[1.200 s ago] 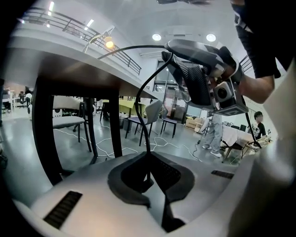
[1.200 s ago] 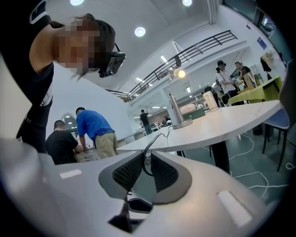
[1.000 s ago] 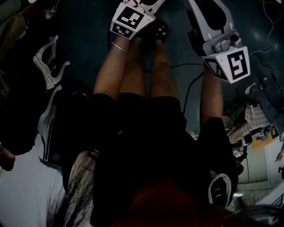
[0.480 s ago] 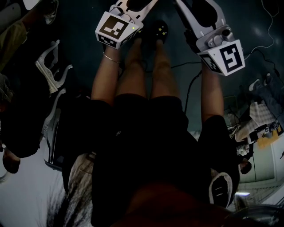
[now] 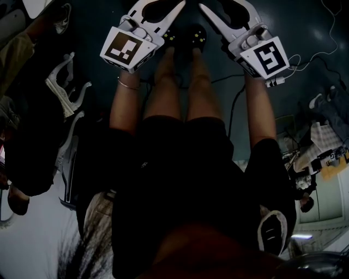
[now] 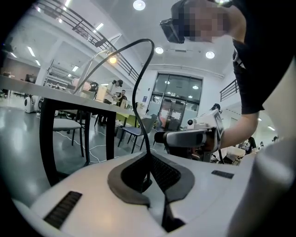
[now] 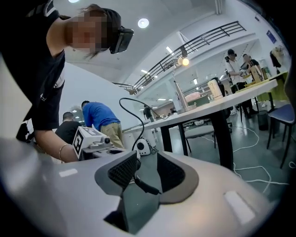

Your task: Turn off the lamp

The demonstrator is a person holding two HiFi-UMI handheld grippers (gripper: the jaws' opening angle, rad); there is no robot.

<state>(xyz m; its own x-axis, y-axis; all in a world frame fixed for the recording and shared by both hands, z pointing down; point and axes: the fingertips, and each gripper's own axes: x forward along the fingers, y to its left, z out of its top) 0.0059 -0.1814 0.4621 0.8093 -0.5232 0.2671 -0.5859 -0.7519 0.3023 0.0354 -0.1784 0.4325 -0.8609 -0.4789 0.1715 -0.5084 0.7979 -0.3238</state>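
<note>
The lamp (image 7: 184, 61) stands lit on a long table (image 7: 222, 105) far ahead in the right gripper view; its glowing head (image 6: 112, 59) also shows in the left gripper view. A black cable (image 6: 138, 69) arches down into my left gripper (image 6: 150, 173), which is shut on it. My right gripper (image 7: 141, 173) has just been opening its jaws; a thicker black cable end (image 7: 141, 185) lies loose between them. In the head view the left gripper (image 5: 158, 13) and the right gripper (image 5: 232, 13) hang side by side over the person's legs.
Black table legs (image 6: 48, 139) and chairs (image 6: 134, 132) stand ahead. Loose white cables (image 7: 259, 171) trail on the grey floor. Several people work at the table's far end (image 7: 240, 62), and another in a blue shirt (image 7: 99, 118) stands left. A white device (image 7: 141, 147) sits near the cable.
In the head view the left gripper's marker cube has slid down and left, while the right one has moved up and left. Both grippers now sit level with each other.
</note>
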